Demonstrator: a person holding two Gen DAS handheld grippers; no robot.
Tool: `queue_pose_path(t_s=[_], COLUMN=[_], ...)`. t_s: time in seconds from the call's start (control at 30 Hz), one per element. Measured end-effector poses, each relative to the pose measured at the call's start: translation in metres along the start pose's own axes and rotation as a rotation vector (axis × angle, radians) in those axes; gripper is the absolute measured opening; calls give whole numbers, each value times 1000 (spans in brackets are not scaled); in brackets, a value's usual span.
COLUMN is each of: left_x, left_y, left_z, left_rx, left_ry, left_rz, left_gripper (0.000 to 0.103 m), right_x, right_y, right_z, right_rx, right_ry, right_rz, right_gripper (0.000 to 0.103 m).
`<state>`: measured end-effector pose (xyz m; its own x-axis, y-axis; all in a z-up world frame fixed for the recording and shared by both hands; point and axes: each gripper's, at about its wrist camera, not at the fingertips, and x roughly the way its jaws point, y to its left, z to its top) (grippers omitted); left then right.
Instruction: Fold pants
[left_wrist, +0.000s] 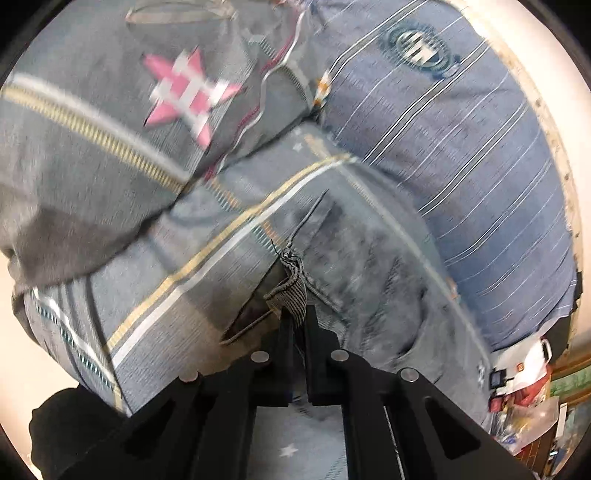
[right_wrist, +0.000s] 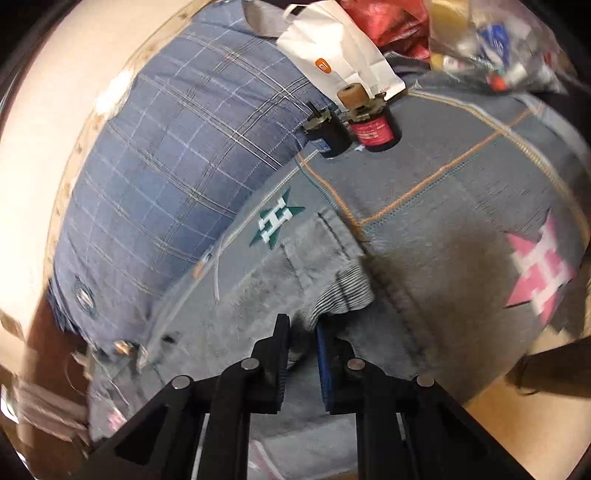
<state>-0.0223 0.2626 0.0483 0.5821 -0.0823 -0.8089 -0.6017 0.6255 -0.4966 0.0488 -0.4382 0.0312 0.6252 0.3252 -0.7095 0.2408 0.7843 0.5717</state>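
both claws clamp the pants (left_wrist: 369, 258): left gripper (left_wrist: 298, 317) and right gripper (right_wrist: 303, 328) each pinch ribbed cuff (right_wrist: 343, 291) at their tips; next, lift and fold.

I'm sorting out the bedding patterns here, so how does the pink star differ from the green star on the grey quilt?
The pink star is pink and white; the green star is teal green and white. In the right wrist view, the pink star looks larger and sits at the right edge, while the green star sits near the middle, beside the blue plaid pillow. Both are blocky star patches with a white H-like shape.
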Motion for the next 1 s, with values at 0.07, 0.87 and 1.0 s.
queue_pose_path(t_s=[0.07, 0.87, 1.0], left_x=[13, -5, 37], left_y=[12, -74, -59], left_z=[-3, -17, -26], left_rx=[-9, 376, 388], left_ry=[54, -126, -58], left_rz=[24, 112, 187], left_gripper=[7, 58, 58], right_x=[5, 7, 46], right_y=[-26, 79, 187], right_z=[-10, -7, -20], right_rx=[49, -249, -519], right_ry=[20, 37, 182], right_rz=[-71, -48, 137], right_gripper=[16, 71, 71])
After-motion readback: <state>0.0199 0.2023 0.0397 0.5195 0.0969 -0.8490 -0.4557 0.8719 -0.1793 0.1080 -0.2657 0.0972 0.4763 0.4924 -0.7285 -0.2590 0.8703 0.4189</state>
